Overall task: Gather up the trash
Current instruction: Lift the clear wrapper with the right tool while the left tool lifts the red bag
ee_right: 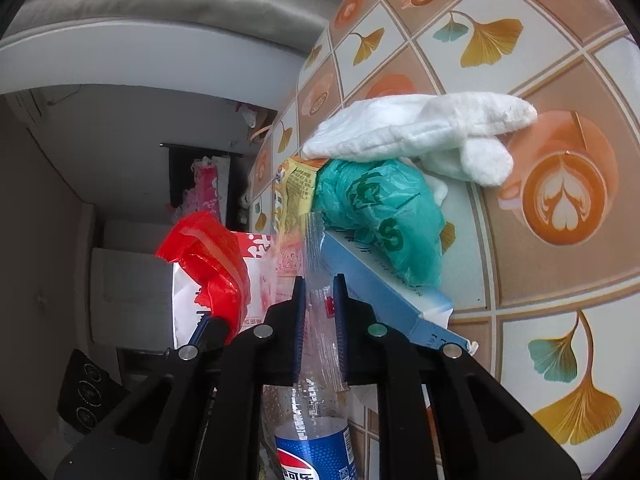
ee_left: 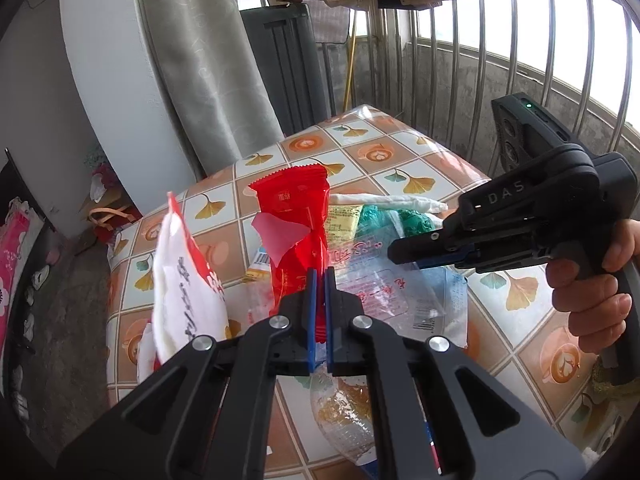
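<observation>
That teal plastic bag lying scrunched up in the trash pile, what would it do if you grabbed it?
The teal plastic bag looks thin and crumpled, so it would probably collapse and hang limp. It seems light for its bulk. The white cloth rests partly on top and might slide off as it lifts.

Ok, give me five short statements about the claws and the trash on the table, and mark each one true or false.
1. The left claw is shut on the red plastic wrapper. True.
2. The right claw grips a white cloth. False: it pinches a clear plastic wrapper; the white cloth lies untouched.
3. The crumpled green plastic bag lies beside the white cloth. True.
4. The Pepsi bottle has a green label. False: blue.
5. The tablecloth is plain white. False: ginkgo leaves and coffee cups.
</observation>
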Available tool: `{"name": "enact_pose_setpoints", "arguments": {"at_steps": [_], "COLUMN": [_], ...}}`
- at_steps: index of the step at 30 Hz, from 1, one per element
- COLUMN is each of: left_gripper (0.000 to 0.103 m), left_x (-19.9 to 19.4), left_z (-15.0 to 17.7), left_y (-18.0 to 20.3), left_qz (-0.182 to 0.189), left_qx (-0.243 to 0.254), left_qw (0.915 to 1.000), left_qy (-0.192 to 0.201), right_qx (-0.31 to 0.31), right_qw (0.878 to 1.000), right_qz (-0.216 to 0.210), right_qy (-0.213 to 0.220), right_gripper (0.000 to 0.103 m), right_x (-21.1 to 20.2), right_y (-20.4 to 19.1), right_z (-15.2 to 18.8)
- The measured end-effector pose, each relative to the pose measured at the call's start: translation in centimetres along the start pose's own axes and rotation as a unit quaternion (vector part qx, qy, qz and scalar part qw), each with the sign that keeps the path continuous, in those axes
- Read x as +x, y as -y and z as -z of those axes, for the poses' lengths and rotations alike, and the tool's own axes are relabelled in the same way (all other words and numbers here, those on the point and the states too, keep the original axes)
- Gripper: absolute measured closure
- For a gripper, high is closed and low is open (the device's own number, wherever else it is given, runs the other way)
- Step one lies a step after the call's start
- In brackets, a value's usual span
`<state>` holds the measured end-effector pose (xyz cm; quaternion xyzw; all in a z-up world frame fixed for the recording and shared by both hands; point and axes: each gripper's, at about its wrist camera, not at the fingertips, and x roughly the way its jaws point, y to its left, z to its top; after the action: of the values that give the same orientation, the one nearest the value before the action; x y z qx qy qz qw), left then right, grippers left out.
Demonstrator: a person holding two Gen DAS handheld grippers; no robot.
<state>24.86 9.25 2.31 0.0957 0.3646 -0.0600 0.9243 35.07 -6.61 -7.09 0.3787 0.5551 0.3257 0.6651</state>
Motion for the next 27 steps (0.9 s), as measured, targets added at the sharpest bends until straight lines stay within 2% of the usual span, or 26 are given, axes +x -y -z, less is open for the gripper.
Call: {"name": "enact_pose_setpoints", "arguments": {"at_steps": [7,16,21,27], "left_gripper": [0.101,0.101,0.101,0.101], "left_x": [-3.0,-7.6,-9.8,-11.3], "left_z": [-0.4,-0.9,-0.9,-0.7], "left_y": [-0.6,-0.7,0.8,4.6], "left_qz": [0.006,0.027,0.051,0.086], "left_qx": [-0.015,-0.029,-0.026,-0.014], "left_qw": [0.9992,0.9963,0.9946,0.9920], "left_qy": [0.037,0.076,0.087,0.091], "right_qx": [-0.029,-0.051,-0.046,-0.030], "right_qw": [0.999,0.994,0.989,0.983], "right_qz": [-0.017,-0.023,-0.027,-0.025], "right_qy": [0.035,0.097,0.136,0.179], "right_gripper": [0.091,0.091,0.091,0.091], "right_x": [-3.4,-10.9,-15.0,-20.2], "right_y": [-2.0,-2.6,-2.1,0.3], "right_z": [1.1,3.5,5.6,8.5]}}
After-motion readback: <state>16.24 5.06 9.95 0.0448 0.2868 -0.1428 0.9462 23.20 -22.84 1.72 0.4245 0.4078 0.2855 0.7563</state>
